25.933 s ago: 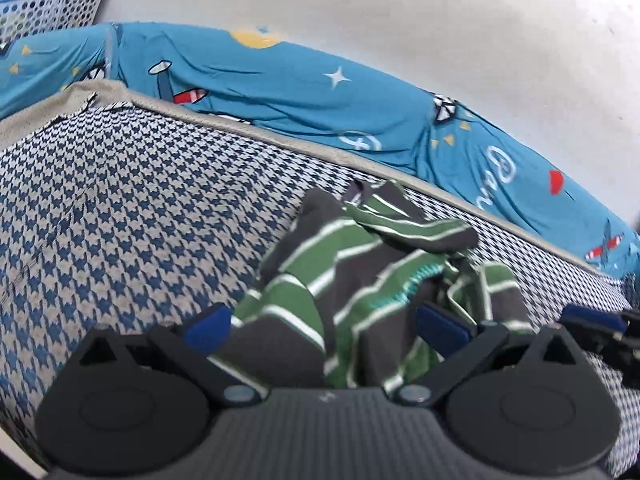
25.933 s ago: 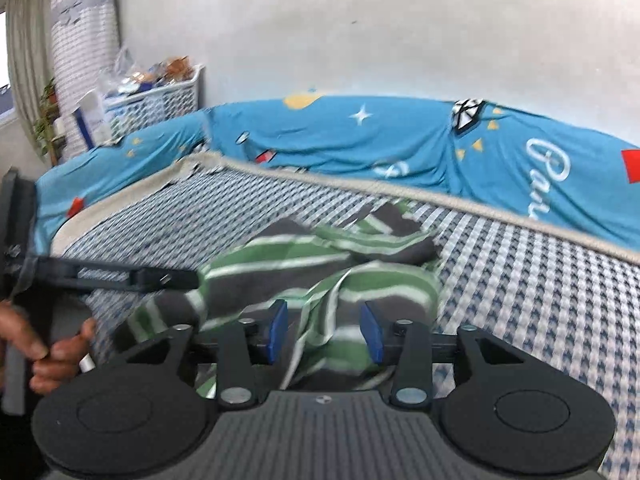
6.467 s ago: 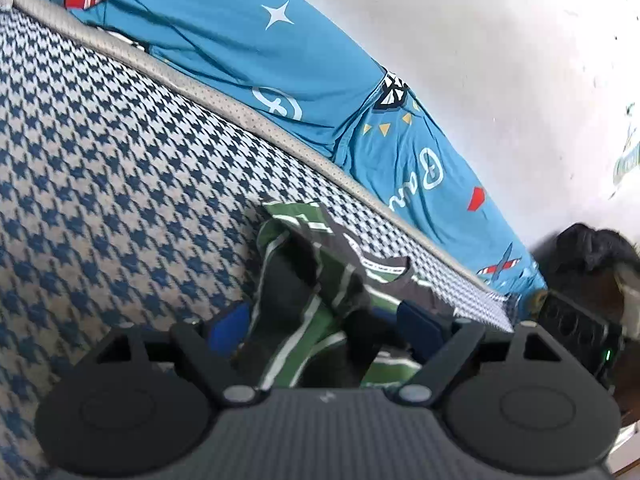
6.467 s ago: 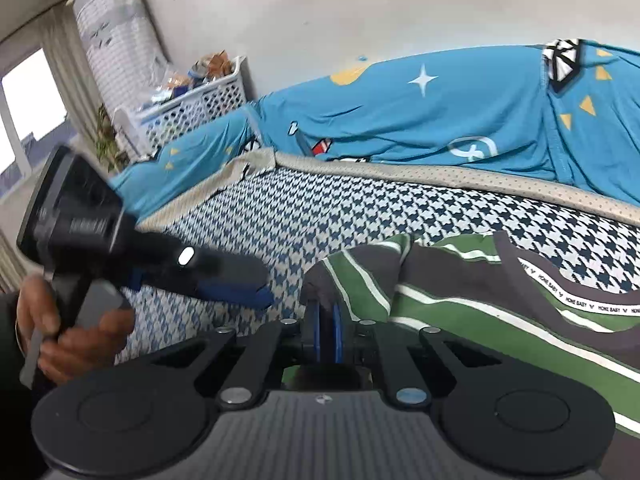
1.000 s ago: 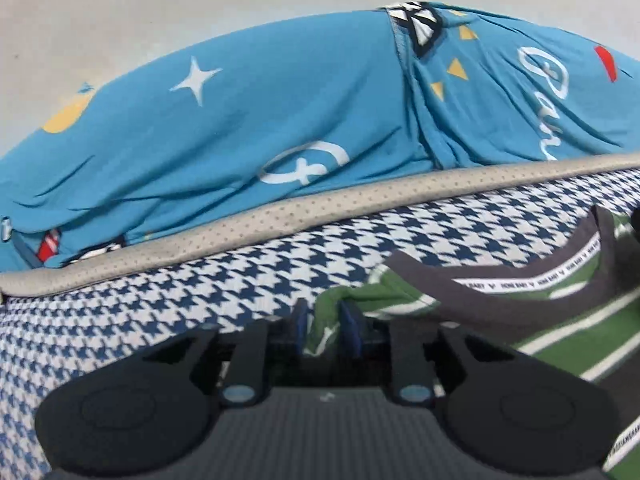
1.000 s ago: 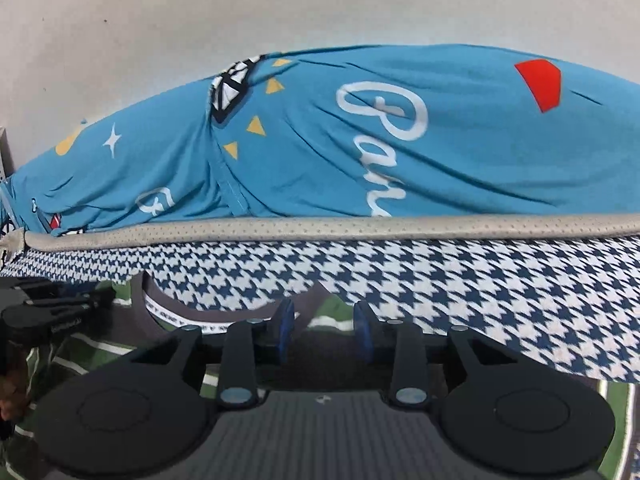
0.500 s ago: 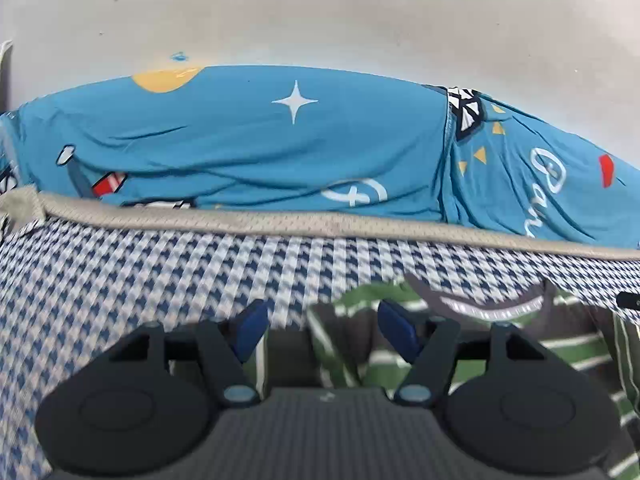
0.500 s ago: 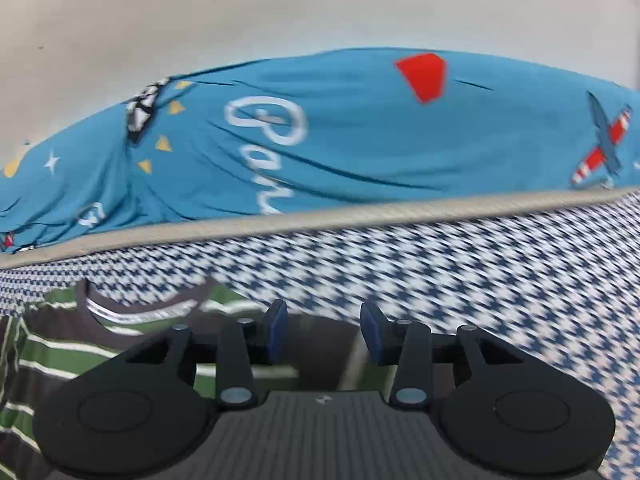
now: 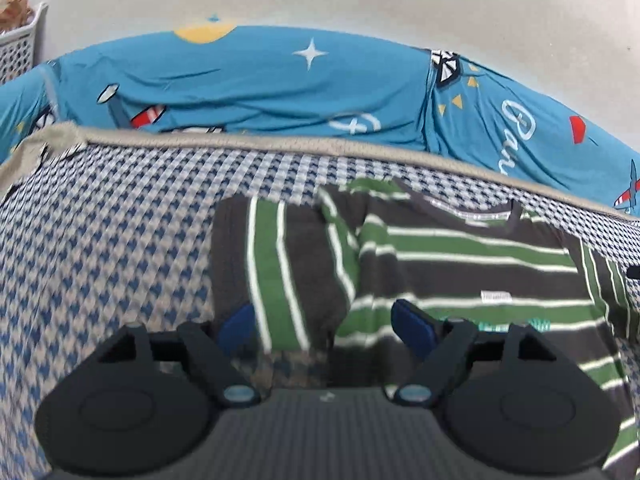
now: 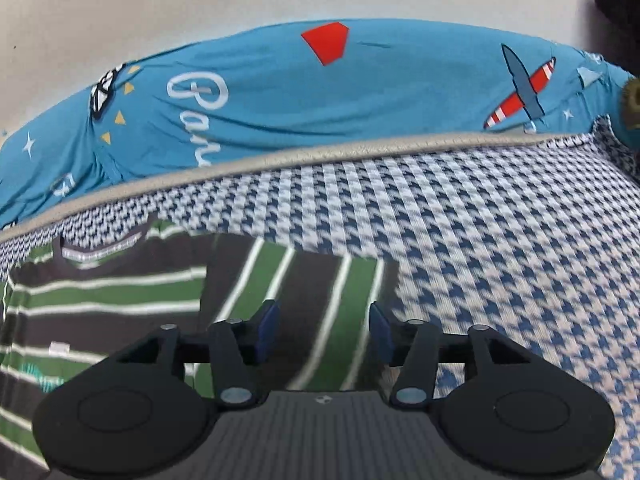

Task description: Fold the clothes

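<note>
A striped shirt (image 9: 460, 264) in dark grey, green and white lies spread flat on the houndstooth bedspread (image 9: 100, 248), collar toward the wall. Its left sleeve (image 9: 276, 264) stretches out below my left gripper (image 9: 324, 324), whose jaws are opening wide with nothing pressed between the blue pads. In the right wrist view the same shirt (image 10: 108, 296) lies at the left, and its right sleeve (image 10: 304, 292) runs under my right gripper (image 10: 324, 328). Those jaws are opening too, above the sleeve cloth and not gripping it.
A teal quilt (image 9: 260, 88) with planes and stars is bunched along the wall behind the bed. A white laundry basket (image 9: 18, 44) stands at the far left. A dark object (image 10: 618, 12) sits at the upper right. Bare bedspread (image 10: 520, 260) extends to the right of the shirt.
Both grippers let go of the shirt's shoulders, opened and drew back and outward. The shirt now lies flat with both sleeves spread in view.
</note>
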Action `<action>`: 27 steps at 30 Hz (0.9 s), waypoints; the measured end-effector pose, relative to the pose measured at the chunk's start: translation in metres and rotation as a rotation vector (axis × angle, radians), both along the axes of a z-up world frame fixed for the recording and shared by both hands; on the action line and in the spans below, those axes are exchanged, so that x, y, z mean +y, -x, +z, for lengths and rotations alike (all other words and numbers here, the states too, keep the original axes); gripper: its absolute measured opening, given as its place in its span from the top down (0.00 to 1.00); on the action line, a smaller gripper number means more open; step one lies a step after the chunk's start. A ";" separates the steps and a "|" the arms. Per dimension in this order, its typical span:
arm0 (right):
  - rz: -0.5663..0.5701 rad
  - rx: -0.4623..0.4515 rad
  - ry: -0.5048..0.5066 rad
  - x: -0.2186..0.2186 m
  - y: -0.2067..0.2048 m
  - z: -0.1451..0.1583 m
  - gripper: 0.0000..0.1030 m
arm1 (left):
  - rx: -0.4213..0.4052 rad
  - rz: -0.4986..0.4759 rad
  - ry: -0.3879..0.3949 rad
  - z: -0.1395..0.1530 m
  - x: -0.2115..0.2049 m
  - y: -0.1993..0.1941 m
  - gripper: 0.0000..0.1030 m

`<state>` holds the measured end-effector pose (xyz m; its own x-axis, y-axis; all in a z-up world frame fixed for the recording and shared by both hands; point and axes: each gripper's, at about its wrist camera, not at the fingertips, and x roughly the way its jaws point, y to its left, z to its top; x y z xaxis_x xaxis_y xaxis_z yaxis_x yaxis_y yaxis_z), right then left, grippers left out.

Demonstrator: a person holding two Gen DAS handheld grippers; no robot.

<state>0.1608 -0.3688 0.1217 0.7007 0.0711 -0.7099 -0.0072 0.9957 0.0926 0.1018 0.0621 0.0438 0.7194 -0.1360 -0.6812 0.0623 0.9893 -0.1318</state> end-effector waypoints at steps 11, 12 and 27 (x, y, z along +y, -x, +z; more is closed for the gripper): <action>0.041 0.107 -0.062 -0.001 0.025 -0.020 0.43 | 0.034 0.051 0.033 -0.016 0.013 0.047 0.22; 0.051 0.109 -0.054 0.003 0.026 -0.022 0.56 | 0.034 0.054 0.037 -0.016 0.014 0.050 0.22; -0.058 0.043 0.022 0.001 0.029 -0.014 0.89 | 0.089 0.061 0.043 -0.032 0.021 0.081 0.22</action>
